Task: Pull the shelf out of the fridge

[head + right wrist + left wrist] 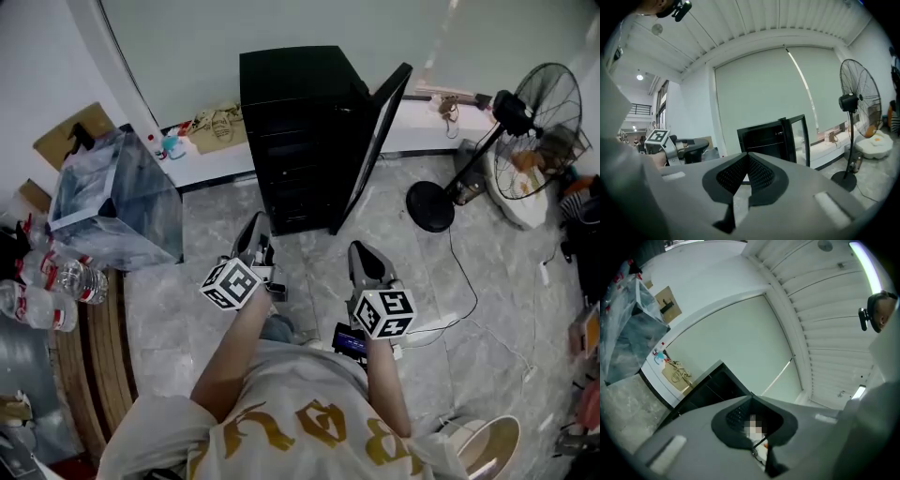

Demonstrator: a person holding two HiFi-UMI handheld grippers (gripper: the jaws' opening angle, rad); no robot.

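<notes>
A black mini fridge stands on the floor against the wall ledge, and its door hangs open to the right. In the right gripper view the fridge shows a dark interior with a thin shelf line across it. Both grippers are held close to the person's body, well short of the fridge. My left gripper is shut with nothing in it and points up toward the fridge's top and the wall. My right gripper is shut and empty too, aimed at the open fridge.
A standing fan with a round base is right of the fridge, and a cable trails on the floor. At the left are a plastic-wrapped bin and water bottles. A tote bag lies on the ledge.
</notes>
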